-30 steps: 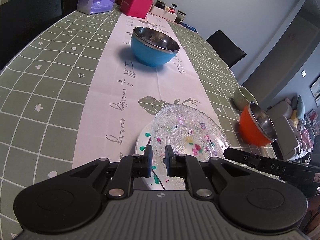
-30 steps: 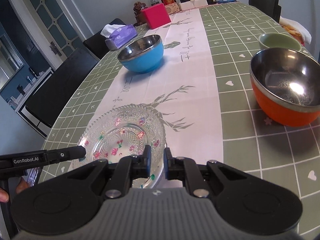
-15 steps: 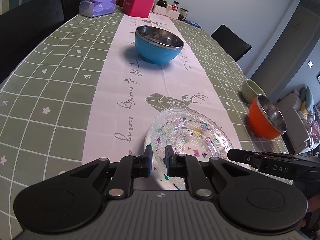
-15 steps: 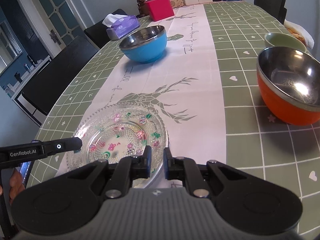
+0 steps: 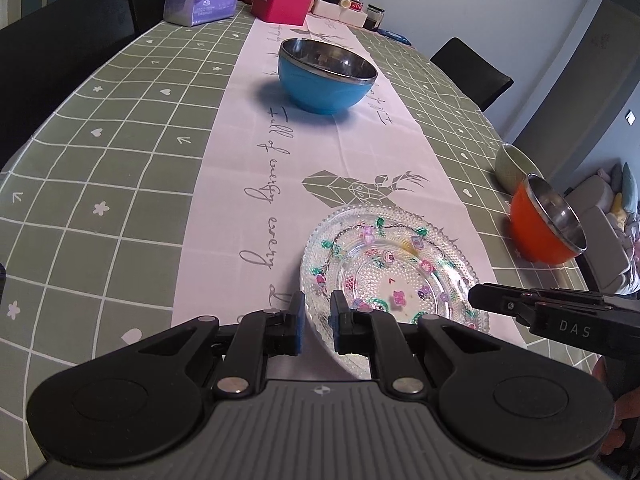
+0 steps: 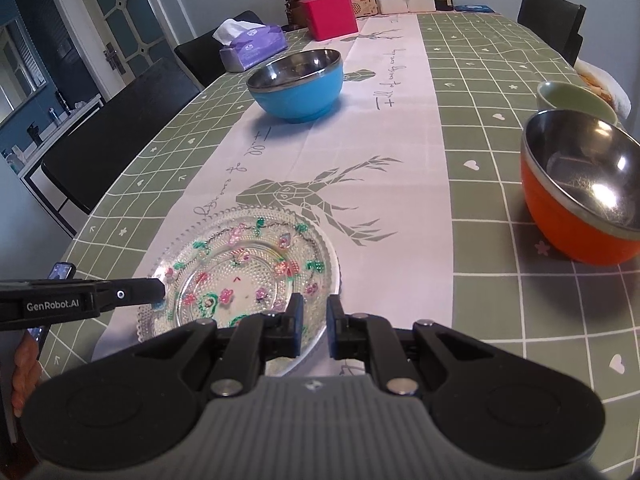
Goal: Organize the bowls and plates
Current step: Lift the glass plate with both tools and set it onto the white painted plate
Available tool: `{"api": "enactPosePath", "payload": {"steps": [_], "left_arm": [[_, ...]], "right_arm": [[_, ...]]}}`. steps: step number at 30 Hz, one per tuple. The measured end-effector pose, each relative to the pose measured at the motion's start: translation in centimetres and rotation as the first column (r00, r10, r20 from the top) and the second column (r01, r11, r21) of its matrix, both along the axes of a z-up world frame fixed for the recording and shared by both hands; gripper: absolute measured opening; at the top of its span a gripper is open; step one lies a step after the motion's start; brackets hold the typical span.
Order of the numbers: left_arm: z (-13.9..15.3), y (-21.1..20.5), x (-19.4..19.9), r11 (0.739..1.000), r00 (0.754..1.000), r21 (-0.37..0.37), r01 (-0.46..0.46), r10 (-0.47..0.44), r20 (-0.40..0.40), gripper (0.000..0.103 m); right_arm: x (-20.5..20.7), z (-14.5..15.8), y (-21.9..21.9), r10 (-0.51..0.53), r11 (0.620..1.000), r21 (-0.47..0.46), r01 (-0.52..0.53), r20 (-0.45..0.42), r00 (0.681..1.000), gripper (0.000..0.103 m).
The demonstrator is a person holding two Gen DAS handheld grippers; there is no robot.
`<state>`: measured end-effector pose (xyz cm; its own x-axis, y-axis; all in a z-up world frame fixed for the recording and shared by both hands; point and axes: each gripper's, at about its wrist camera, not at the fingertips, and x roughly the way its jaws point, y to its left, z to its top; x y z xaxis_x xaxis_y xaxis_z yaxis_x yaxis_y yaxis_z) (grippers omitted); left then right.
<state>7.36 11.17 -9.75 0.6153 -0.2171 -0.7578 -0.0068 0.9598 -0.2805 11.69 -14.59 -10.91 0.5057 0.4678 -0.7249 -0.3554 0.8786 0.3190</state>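
near the table's front edge, on the pale runner point(image 5: 352, 148), sits a clear glass plate point(image 5: 400, 264) with painted flowers and a beaded rim. both grippers are at it from opposite sides. left gripper point(image 5: 318, 322): jaws drawn narrow, the plate's near-left rim runs into the slim gap between the blue-padded fingers point(image 5: 298, 320), pinched there. right gripper point(image 6: 314, 326): jaws likewise narrow, closed over the plate's near-right rim. from the right wrist view the left tool's tip reaches the plate's left rim; from the left wrist view the right tool's tip lies at the plate's right edge. plate looks slightly tipped; can't tell whether it is off the cloth.

blue bowl point(image 6: 296, 80), steel-lined, upright on the runner, well beyond the plate. orange bowl point(image 6: 584, 196), also steel-lined, on the green checked cloth point(image 6: 480, 128) to the right, well apart from the plate. pale green bowl point(image 6: 576, 100) just behind the orange one.

far end: purple tissue pack point(image 6: 252, 46), pink box point(image 6: 330, 16), bottles and jars. dark chairs point(image 6: 120, 132) around the table.
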Motion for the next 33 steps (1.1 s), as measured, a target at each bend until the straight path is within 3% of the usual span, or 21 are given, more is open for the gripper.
{"api": "enactPosePath", "payload": {"steps": [5, 11, 13, 18, 21, 22, 25, 27, 30, 33], "left_arm": [[0.1, -0.6, -0.1, 0.999, 1.0, 0.048, 0.018, -0.019, 0.01, 0.014], [0.5, 0.4, 0.0, 1.0, 0.999, -0.024, -0.009, 0.01, 0.038, 0.014], [0.6, 0.4, -0.1, 1.0, 0.999, -0.029, -0.007, 0.008, 0.047, 0.014], [0.4, 0.4, 0.1, 0.999, 0.999, -0.045, -0.004, 0.005, 0.033, 0.03], [-0.3, 0.7, 0.4, 0.997, 1.0, -0.083, -0.008, 0.005, -0.03, 0.045], [-0.7, 0.8, 0.5, 0.994, 0.998, -0.105, -0.013, 0.007, -0.057, 0.045], [-1.3, 1.0, 0.7, 0.987, 0.995, -0.163, -0.01, -0.006, -0.102, 0.045], [-1.4, 0.9, 0.6, 0.985, 0.994, -0.174, -0.002, -0.017, -0.105, 0.044], [-1.3, 0.5, 0.6, 0.99, 0.995, -0.139, -0.003, -0.012, -0.103, 0.034], [-1.3, 0.4, 0.6, 0.992, 0.995, -0.127, -0.007, -0.006, -0.101, 0.033]], "right_arm": [[-0.2, 0.1, 0.1, 0.007, 1.0, -0.01, -0.007, 0.007, 1.0, 0.01], [-0.3, 0.5, -0.1, -0.002, 1.0, 0.023, 0.002, 0.009, 1.0, 0.024], [-0.3, 0.7, -0.2, -0.007, 1.0, 0.028, 0.007, 0.012, 1.0, 0.036], [0.1, 0.2, -0.6, -0.011, 0.998, 0.055, 0.014, -0.055, 0.998, 0.042], [0.1, -1.0, -1.2, -0.003, 0.993, 0.12, 0.023, -0.166, 0.986, 0.042], [0.1, -1.4, -1.3, -0.002, 0.99, 0.138, 0.03, -0.199, 0.98, 0.042], [-0.1, -2.1, -1.5, 0.003, 0.983, 0.18, 0.042, -0.242, 0.97, 0.041], [-0.1, -2.1, -1.4, 0.007, 0.98, 0.194, 0.042, -0.243, 0.97, 0.035], [-0.1, -2.1, -1.3, 0.001, 0.981, 0.189, 0.046, -0.238, 0.971, 0.033], [0.0, -2.3, -1.6, -0.003, 0.977, 0.204, 0.055, -0.247, 0.969, 0.033]]}}
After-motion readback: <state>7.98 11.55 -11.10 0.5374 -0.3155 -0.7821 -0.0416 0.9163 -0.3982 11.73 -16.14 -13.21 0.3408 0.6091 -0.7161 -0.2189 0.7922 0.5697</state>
